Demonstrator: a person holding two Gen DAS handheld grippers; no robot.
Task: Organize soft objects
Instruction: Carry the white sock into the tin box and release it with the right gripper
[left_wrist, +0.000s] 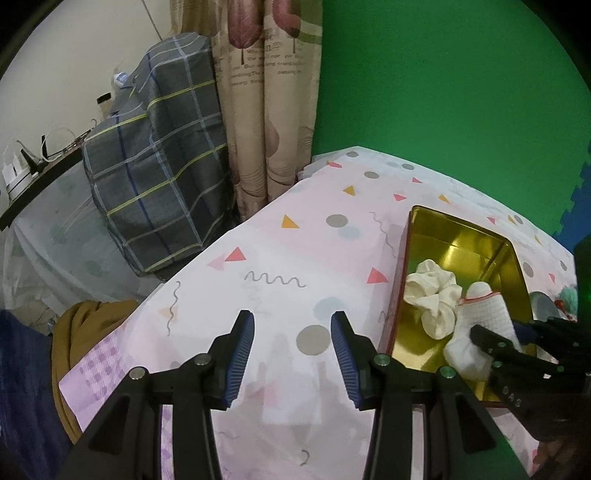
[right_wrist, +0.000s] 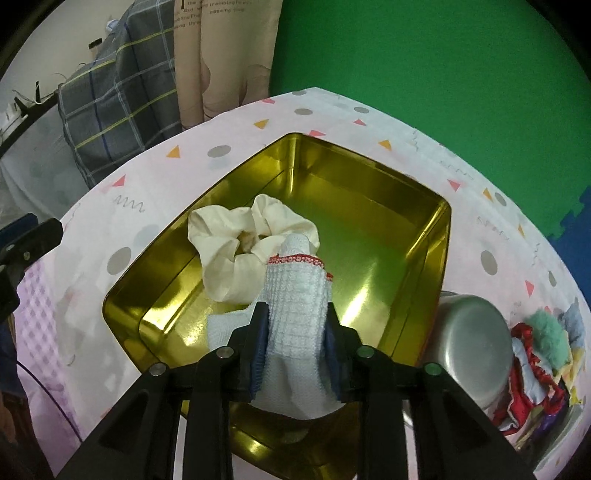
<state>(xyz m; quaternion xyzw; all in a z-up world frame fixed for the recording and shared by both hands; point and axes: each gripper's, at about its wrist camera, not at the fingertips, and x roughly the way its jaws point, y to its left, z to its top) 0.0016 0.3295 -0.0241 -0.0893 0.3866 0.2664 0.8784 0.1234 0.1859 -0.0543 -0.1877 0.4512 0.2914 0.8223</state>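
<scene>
White ribbed sock (right_wrist: 299, 325) pinched in right gripper (right_wrist: 295, 343) over gold tin (right_wrist: 424, 266), cream scrunchie (right_wrist: 236, 247) inside at its left, left gripper (left_wrist: 291, 354) jaws wide over patterned cloth (left_wrist: 295, 258).

Behind your table, draped in a pink patterned cloth (left_wrist: 280, 258), a green backdrop (left_wrist: 443, 92) filled the far right. Beige printed curtains (left_wrist: 266, 110) hung far left of it, beside a grey plaid-covered shape (left_wrist: 155, 177) and a cream wall (left_wrist: 74, 66).

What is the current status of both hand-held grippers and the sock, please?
Right hand-held gripper shut on white sock over gold tin. Left hand-held gripper open, idle. Cream scrunchie already in tin.
</scene>
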